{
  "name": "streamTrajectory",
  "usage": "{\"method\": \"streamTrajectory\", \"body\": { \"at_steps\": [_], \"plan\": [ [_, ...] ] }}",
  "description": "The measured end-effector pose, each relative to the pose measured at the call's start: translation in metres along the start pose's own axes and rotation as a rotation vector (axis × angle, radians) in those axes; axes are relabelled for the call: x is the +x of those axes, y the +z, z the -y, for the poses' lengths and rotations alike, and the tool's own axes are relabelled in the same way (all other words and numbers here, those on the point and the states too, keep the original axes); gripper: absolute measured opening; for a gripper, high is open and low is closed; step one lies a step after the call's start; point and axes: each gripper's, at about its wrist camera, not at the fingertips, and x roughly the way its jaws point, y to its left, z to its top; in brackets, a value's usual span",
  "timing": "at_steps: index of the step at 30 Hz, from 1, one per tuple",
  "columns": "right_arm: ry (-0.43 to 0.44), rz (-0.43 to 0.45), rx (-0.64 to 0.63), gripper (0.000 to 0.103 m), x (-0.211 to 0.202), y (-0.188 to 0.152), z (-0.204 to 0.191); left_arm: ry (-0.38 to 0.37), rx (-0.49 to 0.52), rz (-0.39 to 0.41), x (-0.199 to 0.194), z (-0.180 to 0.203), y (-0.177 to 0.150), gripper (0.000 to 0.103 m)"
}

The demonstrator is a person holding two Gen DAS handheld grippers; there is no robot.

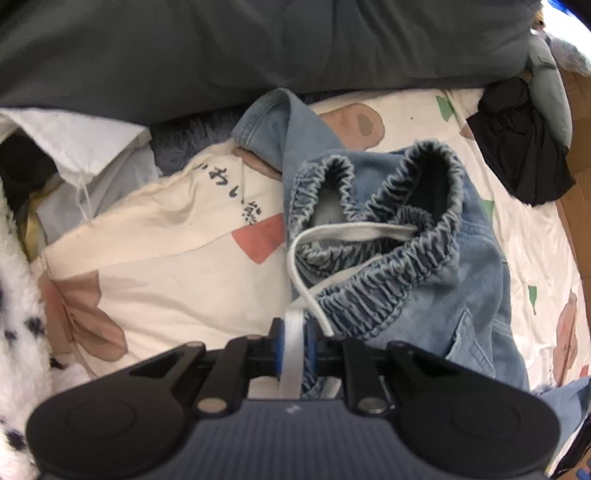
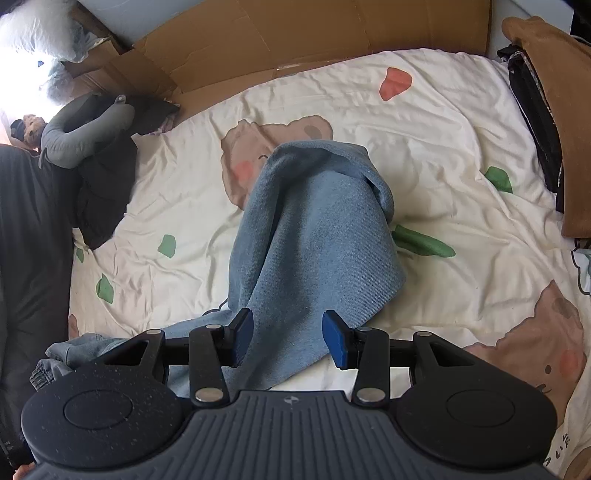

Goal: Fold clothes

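Observation:
A pair of light blue denim trousers lies on a cream bear-print bedsheet. In the left wrist view the gathered elastic waistband (image 1: 373, 236) is bunched up and open, with a white drawstring (image 1: 306, 280) running from it. My left gripper (image 1: 294, 343) is shut on the drawstring and the waistband edge. In the right wrist view a trouser leg (image 2: 314, 229) lies folded over itself and stretches away from me. My right gripper (image 2: 291, 339) is open, its blue pads either side of the leg's near end, not clamped on it.
A dark grey duvet (image 1: 258, 48) lies beyond the trousers, with a cream bear-print pillow (image 1: 166, 258) at left and a black garment (image 1: 517, 147) at right. Cardboard (image 2: 314, 33) lines the bed's far side. A grey neck pillow (image 2: 81, 129) and brown cushion (image 2: 561, 110) sit at the edges.

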Motion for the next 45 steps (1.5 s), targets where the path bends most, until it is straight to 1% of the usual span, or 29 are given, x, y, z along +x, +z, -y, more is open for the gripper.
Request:
{"method": "streamTrajectory", "body": {
  "at_steps": [1, 2, 7, 10, 11, 12, 13, 14, 15, 20, 25, 29, 32, 34, 35, 36, 37, 38, 42, 45],
  "plan": [
    [-0.001, 0.001, -0.001, 0.049, 0.000, 0.000, 0.000, 0.008, 0.012, 0.009, -0.003, 0.001, 0.001, 0.005],
    [-0.002, 0.001, -0.002, 0.049, 0.000, 0.000, 0.000, 0.014, 0.020, 0.016, -0.005, 0.000, 0.002, 0.003],
    [-0.002, -0.002, -0.001, 0.049, 0.001, -0.001, 0.001, 0.045, 0.038, 0.047, -0.015, -0.009, 0.014, 0.002],
    [-0.004, -0.005, -0.001, 0.049, 0.002, -0.002, 0.001, 0.121, 0.027, 0.086, -0.021, -0.013, 0.023, 0.003],
    [-0.004, -0.005, 0.000, 0.049, 0.002, -0.003, 0.002, 0.138, 0.024, 0.098, -0.023, -0.014, 0.026, 0.006],
    [-0.004, -0.005, 0.001, 0.049, 0.002, -0.003, 0.002, 0.145, 0.025, 0.108, -0.025, -0.014, 0.028, 0.013],
    [-0.004, -0.004, 0.002, 0.049, 0.002, -0.003, 0.002, 0.151, 0.025, 0.118, -0.027, -0.014, 0.030, 0.018],
    [-0.004, -0.004, 0.003, 0.049, 0.002, -0.003, 0.002, 0.144, 0.029, 0.121, -0.029, -0.013, 0.031, 0.029],
    [-0.003, -0.004, 0.003, 0.049, 0.002, -0.003, 0.001, 0.126, 0.037, 0.119, -0.031, -0.012, 0.031, 0.036],
    [-0.001, -0.008, -0.003, 0.049, 0.003, -0.003, 0.000, 0.080, 0.069, 0.101, -0.031, 0.000, 0.023, 0.038],
    [-0.010, -0.011, -0.016, 0.049, 0.003, -0.004, 0.000, 0.040, 0.032, 0.064, -0.018, 0.003, 0.017, 0.038],
    [-0.019, -0.011, -0.004, 0.049, 0.004, -0.004, 0.004, 0.027, -0.022, 0.055, -0.010, 0.003, 0.015, 0.035],
    [-0.018, -0.015, 0.001, 0.049, 0.007, -0.004, 0.004, 0.025, -0.056, 0.067, -0.007, 0.004, 0.017, 0.032],
    [-0.018, -0.026, -0.007, 0.049, 0.011, -0.005, 0.003, 0.024, -0.063, 0.064, -0.003, 0.006, 0.018, 0.025],
    [-0.020, -0.032, -0.010, 0.049, 0.013, -0.006, 0.003, 0.023, -0.062, 0.059, 0.000, 0.006, 0.019, 0.018],
    [-0.022, -0.038, -0.010, 0.049, 0.016, -0.007, 0.004, 0.019, -0.062, 0.053, 0.003, 0.006, 0.019, 0.009],
    [-0.024, -0.046, -0.008, 0.049, 0.019, -0.009, 0.005, 0.013, -0.061, 0.048, 0.005, 0.006, 0.019, 0.004],
    [-0.026, -0.055, -0.001, 0.049, 0.022, -0.012, 0.007, 0.019, -0.050, 0.049, 0.006, 0.006, 0.019, 0.001],
    [-0.035, -0.091, 0.031, 0.049, 0.038, -0.021, 0.016, 0.108, 0.028, 0.071, 0.006, 0.004, 0.020, 0.001],
    [-0.033, -0.112, 0.052, 0.049, 0.052, -0.028, 0.021, 0.147, 0.031, 0.077, 0.006, -0.009, 0.026, 0.002]
  ]
}}
